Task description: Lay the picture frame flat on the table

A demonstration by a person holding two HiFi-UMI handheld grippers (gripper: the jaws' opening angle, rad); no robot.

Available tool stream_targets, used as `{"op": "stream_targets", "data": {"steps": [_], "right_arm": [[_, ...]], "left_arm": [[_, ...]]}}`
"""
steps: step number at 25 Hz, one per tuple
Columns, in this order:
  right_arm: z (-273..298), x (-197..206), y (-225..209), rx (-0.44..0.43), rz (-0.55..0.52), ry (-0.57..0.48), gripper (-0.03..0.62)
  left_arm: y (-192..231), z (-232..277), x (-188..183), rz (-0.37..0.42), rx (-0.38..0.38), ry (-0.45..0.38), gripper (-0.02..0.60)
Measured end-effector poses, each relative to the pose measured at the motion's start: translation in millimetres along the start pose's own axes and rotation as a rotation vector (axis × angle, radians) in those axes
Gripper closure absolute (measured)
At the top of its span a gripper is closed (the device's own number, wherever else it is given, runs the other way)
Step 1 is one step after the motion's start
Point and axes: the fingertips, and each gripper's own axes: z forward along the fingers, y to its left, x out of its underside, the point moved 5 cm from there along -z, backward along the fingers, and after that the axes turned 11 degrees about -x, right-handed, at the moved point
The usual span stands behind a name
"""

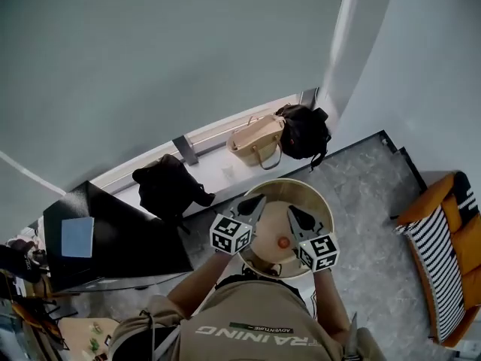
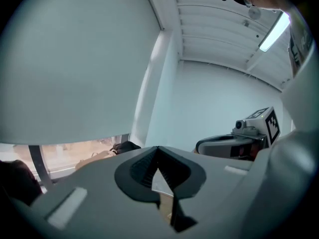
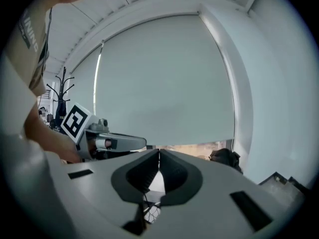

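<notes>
No picture frame shows in any view. My left gripper (image 1: 253,202) and right gripper (image 1: 293,213) are held up side by side in front of the person's chest, over a round beige rimmed top (image 1: 319,201) with a small orange thing (image 1: 283,241) on it. In the left gripper view the jaws (image 2: 158,149) are shut, tips touching, with nothing between them. The right gripper (image 3: 158,154) is shut and empty as well. Each gripper view shows the other gripper alongside and a pale window blind ahead.
A beige handbag (image 1: 257,140) and a black bag (image 1: 304,130) sit by the window sill, with a black backpack (image 1: 169,186) further left. A dark table (image 1: 143,239) with a blue-grey notebook (image 1: 77,235) stands at the left. An orange striped chair (image 1: 443,254) is at the right.
</notes>
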Motion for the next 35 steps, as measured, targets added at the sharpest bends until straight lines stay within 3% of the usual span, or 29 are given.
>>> {"op": "stream_targets", "data": {"steps": [4,9,18,27,35], "right_arm": [[-4,-33,0,0.016,-0.056,-0.069,0.586],[-8,-39,1,0.028,-0.074,-0.090,0.588],[-27,-30,-17,0.063,-0.054,-0.084,0.588],[-12,-48,-29,0.027,-0.097,-0.095,0.588],[-3,-42,-20,0.007,-0.107,-0.063,0.588]], "left_arm": [[-4,-9,-37,0.059,-0.021,-0.099,0.574],[-9,-9,-56,0.082,-0.028,-0.154,0.574],[-16,2,-42,0.087,-0.034,-0.105,0.574],[-6,11,-52,0.111,-0.051,-0.109,0.574],[-3,11,-39,0.114,-0.042,-0.064,0.574]]}}
